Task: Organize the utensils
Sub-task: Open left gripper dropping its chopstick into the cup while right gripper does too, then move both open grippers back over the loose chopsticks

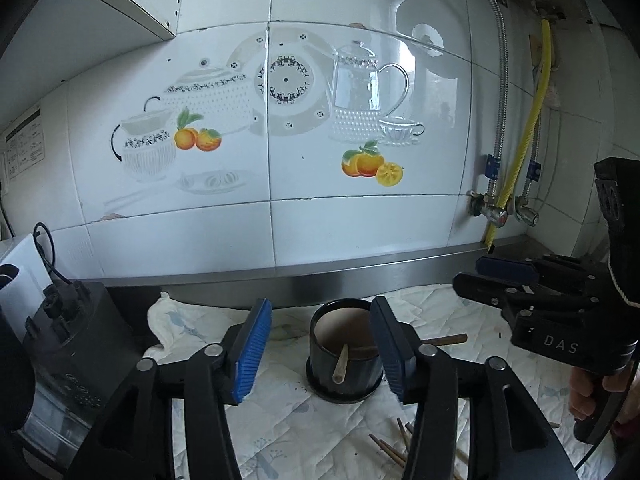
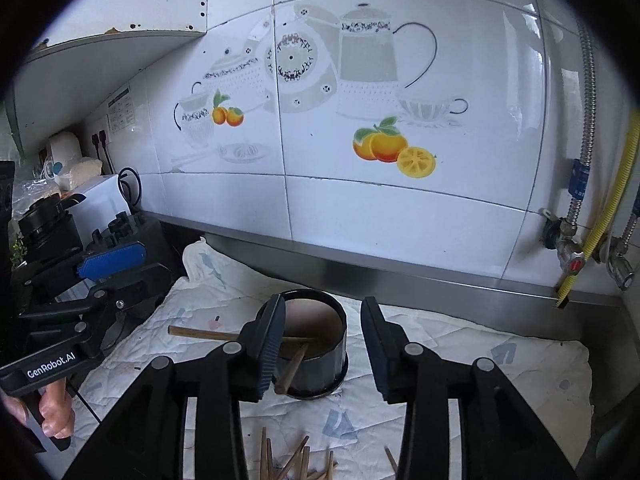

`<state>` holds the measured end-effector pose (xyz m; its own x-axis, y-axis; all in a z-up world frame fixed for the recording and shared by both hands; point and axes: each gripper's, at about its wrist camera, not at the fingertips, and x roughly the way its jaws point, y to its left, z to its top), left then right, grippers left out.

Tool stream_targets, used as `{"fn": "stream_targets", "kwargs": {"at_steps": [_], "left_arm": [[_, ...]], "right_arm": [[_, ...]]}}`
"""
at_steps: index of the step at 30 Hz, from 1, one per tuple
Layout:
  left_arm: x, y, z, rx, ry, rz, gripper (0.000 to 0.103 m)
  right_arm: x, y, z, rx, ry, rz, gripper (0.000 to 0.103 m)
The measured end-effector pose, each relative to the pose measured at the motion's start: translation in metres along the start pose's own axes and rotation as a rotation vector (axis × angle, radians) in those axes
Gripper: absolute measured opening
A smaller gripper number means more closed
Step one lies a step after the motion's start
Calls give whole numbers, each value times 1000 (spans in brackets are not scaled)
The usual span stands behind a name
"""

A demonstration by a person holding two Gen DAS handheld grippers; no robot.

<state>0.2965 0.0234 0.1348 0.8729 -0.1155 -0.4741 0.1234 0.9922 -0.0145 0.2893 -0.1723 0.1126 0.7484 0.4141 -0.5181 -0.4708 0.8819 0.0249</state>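
So far two chopsticks lean in the dark holder cup on the bench's quilted cloth — a loose heap waits nearby. Both claws — left, right — gape empty above the cup.

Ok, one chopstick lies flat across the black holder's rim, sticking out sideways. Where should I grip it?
Judging from its pose, take the chopstick by the end overhanging the holder, toward the left gripper. That end hangs clear above the cloth, so come from above.
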Motion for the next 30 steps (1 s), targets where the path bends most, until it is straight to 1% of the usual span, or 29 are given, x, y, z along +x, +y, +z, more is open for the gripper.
{"fn": "stream_targets", "kwargs": {"at_steps": [1, 2, 7, 12, 15, 20, 27, 30], "left_arm": [[-7, 0, -1, 4, -4, 10, 64], [-17, 0, -3, 9, -8, 19, 65], [-55, 0, -22, 22, 18, 42, 65], [-82, -6, -56, 39, 65, 47, 65], [-93, -9, -82, 33, 98, 32, 65], [-103, -11, -130, -6, 160, 10, 65], [-109, -20, -187, -16, 215, -12, 65], [-110, -26, -209, -10, 232, -23, 65]], "right_arm": [[-9, 0, -3, 1, -5, -1, 46], [-16, -1, -6, 1, -9, -2, 47], [-49, -4, -30, 12, -5, -17, 51], [-72, -6, -68, 28, 26, -28, 51], [-82, -4, -94, 32, 45, -31, 51], [-92, -1, -139, 57, 81, -22, 51], [-92, 13, -198, 72, 153, -5, 51], [-90, 18, -217, 76, 174, -5, 50]]}}
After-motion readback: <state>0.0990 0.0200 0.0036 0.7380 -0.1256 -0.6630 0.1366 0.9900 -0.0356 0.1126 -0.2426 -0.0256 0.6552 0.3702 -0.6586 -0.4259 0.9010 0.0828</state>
